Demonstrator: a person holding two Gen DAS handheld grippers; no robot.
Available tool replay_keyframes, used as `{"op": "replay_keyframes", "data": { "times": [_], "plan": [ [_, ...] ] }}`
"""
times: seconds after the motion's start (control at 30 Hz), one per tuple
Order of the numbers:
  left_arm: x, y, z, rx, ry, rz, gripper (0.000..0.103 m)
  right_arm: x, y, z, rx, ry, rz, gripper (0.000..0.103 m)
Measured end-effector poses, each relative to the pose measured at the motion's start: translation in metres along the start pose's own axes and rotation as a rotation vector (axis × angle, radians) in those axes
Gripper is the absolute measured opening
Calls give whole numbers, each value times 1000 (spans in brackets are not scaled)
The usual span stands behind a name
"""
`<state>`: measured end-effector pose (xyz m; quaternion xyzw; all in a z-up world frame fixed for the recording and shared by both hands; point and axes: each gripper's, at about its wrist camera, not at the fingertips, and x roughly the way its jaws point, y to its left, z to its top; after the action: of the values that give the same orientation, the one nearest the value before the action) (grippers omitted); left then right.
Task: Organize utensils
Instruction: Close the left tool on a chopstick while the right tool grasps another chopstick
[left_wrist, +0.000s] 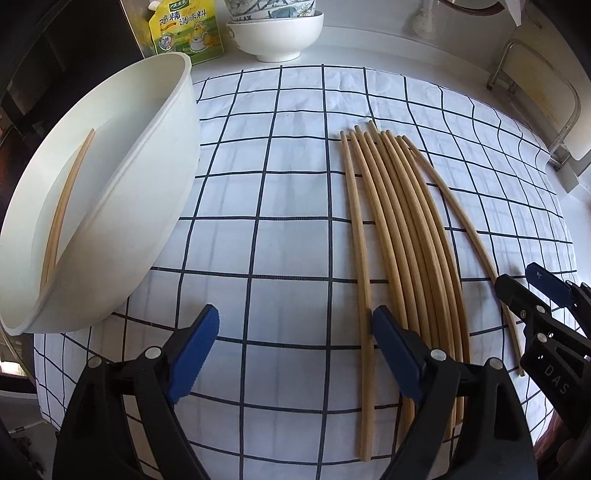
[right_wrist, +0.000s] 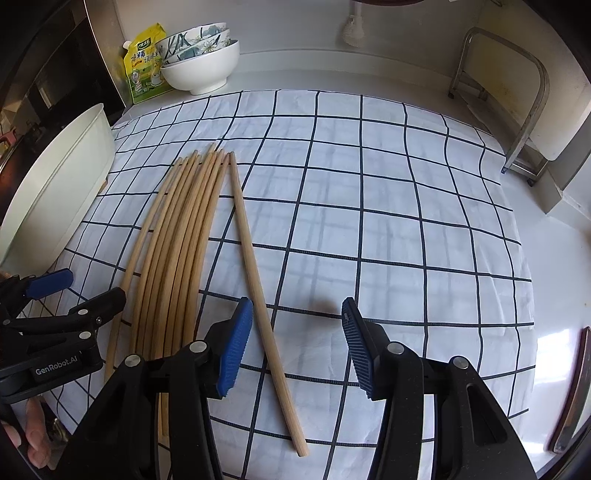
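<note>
Several wooden chopsticks (left_wrist: 402, 240) lie side by side on a white cloth with a dark grid (left_wrist: 280, 206); they also show in the right wrist view (right_wrist: 173, 243). One chopstick (right_wrist: 258, 291) lies apart on the right of the bundle. A large white basin (left_wrist: 122, 206) stands at the left with one chopstick (left_wrist: 66, 199) inside. My left gripper (left_wrist: 293, 347) is open and empty, low over the cloth, its right finger beside the leftmost chopstick. My right gripper (right_wrist: 297, 341) is open and empty, with the separate chopstick just right of its left finger.
Stacked bowls (right_wrist: 199, 55) and a yellow seasoning pouch (right_wrist: 142, 62) stand at the back left. A metal rack (right_wrist: 517, 110) stands at the back right. The basin also shows in the right wrist view (right_wrist: 59, 188). The cloth's front edge is near.
</note>
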<state>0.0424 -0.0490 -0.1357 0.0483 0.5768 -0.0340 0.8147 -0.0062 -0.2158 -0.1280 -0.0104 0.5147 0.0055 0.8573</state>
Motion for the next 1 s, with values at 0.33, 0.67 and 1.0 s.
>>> {"op": "replay_keyframes", "data": {
  "times": [0.33,0.67,1.0],
  "plan": [
    [6,-16,12,8,-10,-30,63,10,14,6,-95,-5,-5,48],
    [5,-20,18,16,-5,-76,7,13,26,11,-131,-4,32,6],
    [-35,7,21,-13,-66,-125,7,-25,31,28,-54,-39,93,6]
  ]
}}
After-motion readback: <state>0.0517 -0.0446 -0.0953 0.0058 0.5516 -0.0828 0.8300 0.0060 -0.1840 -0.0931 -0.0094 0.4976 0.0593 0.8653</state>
